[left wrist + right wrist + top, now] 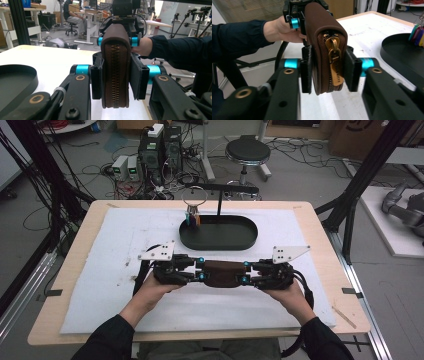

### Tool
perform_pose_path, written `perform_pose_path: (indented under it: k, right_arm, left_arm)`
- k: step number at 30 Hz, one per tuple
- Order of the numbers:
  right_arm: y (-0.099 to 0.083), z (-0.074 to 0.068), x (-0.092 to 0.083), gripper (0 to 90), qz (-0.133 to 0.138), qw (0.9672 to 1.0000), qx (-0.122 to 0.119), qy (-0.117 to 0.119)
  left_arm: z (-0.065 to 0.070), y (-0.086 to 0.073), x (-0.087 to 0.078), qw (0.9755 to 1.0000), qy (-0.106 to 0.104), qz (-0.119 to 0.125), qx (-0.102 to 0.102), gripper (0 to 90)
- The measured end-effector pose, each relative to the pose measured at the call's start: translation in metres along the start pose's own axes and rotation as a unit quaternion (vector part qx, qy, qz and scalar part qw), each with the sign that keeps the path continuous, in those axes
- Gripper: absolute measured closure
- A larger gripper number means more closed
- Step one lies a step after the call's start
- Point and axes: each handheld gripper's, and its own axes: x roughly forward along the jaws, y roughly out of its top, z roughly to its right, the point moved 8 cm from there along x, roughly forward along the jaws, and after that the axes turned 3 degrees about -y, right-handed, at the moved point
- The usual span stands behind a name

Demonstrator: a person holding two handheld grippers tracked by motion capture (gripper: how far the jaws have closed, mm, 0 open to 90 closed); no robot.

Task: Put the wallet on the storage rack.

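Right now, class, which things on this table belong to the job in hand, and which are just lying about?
In use:
- brown zip pouch, held off the table at both ends
- left gripper, clamped on one end
- right gripper, clamped on the end with the zip pull

Lying about:
- black oval tray
- stand with hanging ring and coloured tags
- white mat

Brown pouch [222, 273], brass zipper [333, 62]

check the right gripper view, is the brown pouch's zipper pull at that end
Yes, the gold zipper pull hangs at the end of the brown pouch clamped between the right gripper fingers.
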Motion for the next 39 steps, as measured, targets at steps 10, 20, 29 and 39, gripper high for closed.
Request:
perform_pose_path:
  k: [10, 20, 29, 39]
  right_arm:
    - [0.000, 0.004, -0.002, 71.6, 0.000, 0.9995, -0.014, -0.029]
    - [0.002, 0.030, -0.007, 71.9, 0.011, 0.9934, -0.004, -0.114]
    - [0.007, 0.060, -0.001, 72.0, 0.010, 0.9818, 0.003, -0.190]
    - [0.006, 0.095, 0.020, 72.0, -0.008, 0.9706, 0.014, -0.240]
  left_arm:
    - [-0.006, -0.004, -0.006, 0.9970, 0.061, -0.045, 0.011, 39.8]
    - [-0.012, -0.013, -0.039, 0.9865, 0.147, -0.068, 0.024, 33.3]
    - [-0.013, -0.029, -0.067, 0.9744, 0.204, -0.088, 0.032, 32.2]
    - [-0.012, -0.043, -0.073, 0.9704, 0.216, -0.103, 0.032, 30.7]
